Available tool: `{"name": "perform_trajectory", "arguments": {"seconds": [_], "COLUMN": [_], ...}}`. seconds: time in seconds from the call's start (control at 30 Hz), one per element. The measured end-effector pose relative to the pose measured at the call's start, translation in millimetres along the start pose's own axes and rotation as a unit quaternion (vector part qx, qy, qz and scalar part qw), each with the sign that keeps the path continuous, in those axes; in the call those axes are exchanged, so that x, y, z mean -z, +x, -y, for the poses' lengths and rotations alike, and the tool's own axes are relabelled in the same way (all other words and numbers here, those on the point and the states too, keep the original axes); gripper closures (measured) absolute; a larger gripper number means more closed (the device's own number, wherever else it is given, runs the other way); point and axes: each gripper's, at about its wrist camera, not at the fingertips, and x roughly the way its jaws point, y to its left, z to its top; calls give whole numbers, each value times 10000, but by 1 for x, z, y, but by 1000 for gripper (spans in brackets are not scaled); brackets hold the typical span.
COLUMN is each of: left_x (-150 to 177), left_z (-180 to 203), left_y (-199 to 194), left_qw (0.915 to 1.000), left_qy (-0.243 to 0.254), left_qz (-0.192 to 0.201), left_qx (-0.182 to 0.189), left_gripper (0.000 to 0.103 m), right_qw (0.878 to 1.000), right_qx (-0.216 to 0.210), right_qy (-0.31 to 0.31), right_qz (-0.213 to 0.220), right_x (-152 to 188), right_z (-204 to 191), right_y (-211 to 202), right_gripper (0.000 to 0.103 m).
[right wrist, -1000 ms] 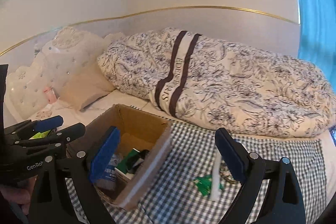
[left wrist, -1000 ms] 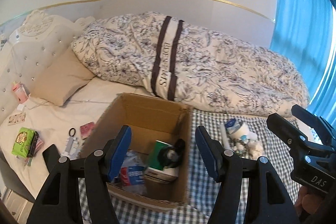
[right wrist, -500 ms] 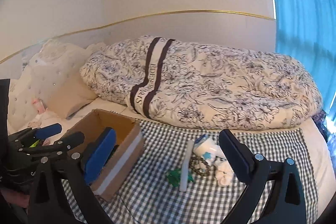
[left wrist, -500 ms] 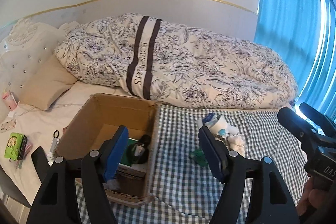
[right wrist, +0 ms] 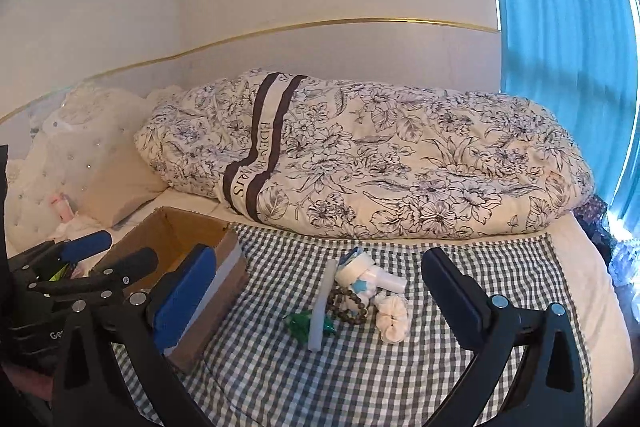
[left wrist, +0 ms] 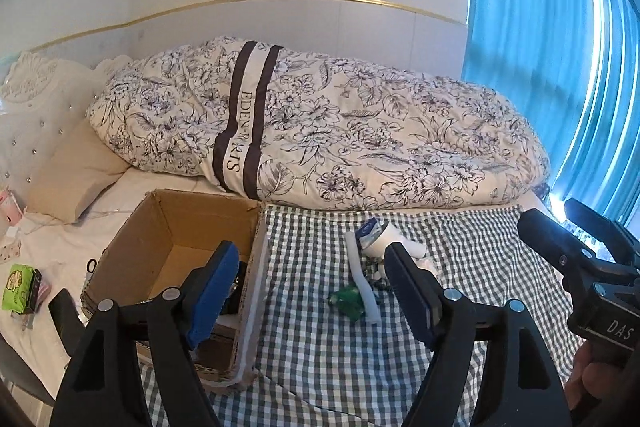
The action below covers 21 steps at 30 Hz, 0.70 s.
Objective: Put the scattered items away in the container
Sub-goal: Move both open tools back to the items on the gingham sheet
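Bed scene, both wrist views. Cardboard box [left wrist: 176, 247] sits open-topped on the checked cloth [left wrist: 320, 347], at about 9 o'clock of the loose pile. Dark items lie inside it, mostly hidden behind the left gripper's blue pad; cannot tell what they are.

Left gripper [left wrist: 312, 291]: jaws opening, nothing between them. Through the gap the cloth and the pile show well beyond the tips.

Right gripper [right wrist: 316, 291]: jaws spread wide, holding nothing. The pile lies on the cloth beyond and between its fingers, untouched.

Scattered items, all on the checked cloth, clustered tight:
- white stick [right wrist: 322, 307], long, lying roughly 12-to-6 in the right wrist view.
- green wrapper [right wrist: 298, 323], crumpled, at the stick's lower end, 9 o'clock side, touching or under it.
- bead bracelet [right wrist: 348, 305], dark, just at 3 o'clock of the stick.
- white bottle [right wrist: 360, 273] with blue on its label, lying on its side, at 12 o'clock of the bracelet.
- white scrunchie [right wrist: 392, 317], at 3 o'clock of the bracelet.

Floral duvet [left wrist: 320, 127] is bunched along the far wall, at 12 o'clock of the cloth. Beige pillow [left wrist: 74, 175] and a tufted headboard [left wrist: 36, 115] lie at 10 o'clock. Green packet [left wrist: 18, 287] rests on the white sheet at 9 o'clock of the box. Blue curtain [left wrist: 552, 67] hangs at 2 o'clock.
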Motion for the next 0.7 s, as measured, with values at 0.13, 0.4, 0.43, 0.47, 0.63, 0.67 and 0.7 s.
{"name": "perform_trajectory", "arguments": {"seconds": [0.13, 0.4, 0.43, 0.47, 0.63, 0.67, 0.7], "left_x": [-1, -2, -2, -2, -3, -3, -3], "left_z": [7, 24, 26, 28, 38, 40, 41], "left_y": [-1, -2, -1, -1, 3, 5, 7], "left_qw": [10000, 9999, 9999, 9998, 9998, 9998, 9998], "left_qy": [50, 92, 99, 109, 140, 152, 173], "left_qz": [24, 114, 116, 120, 137, 130, 120], "left_qx": [43, 75, 79, 80, 55, 56, 51], "left_gripper": [22, 11, 11, 11, 3, 2, 1], "right_qw": [10000, 9997, 9997, 9997, 9994, 9993, 9993], "right_qx": [77, 211, 224, 241, 322, 339, 351], "right_qy": [45, 83, 62, 41, 107, 134, 152], "right_qz": [18, 0, -13, -19, -14, -18, -22], "right_x": [1, 3, 4, 5, 8, 9, 9], "right_z": [8, 27, 28, 29, 43, 48, 52], "right_y": [-6, -13, -14, -15, -18, -18, -19], "right_gripper": [0, 0, 0, 0, 0, 0, 0]}}
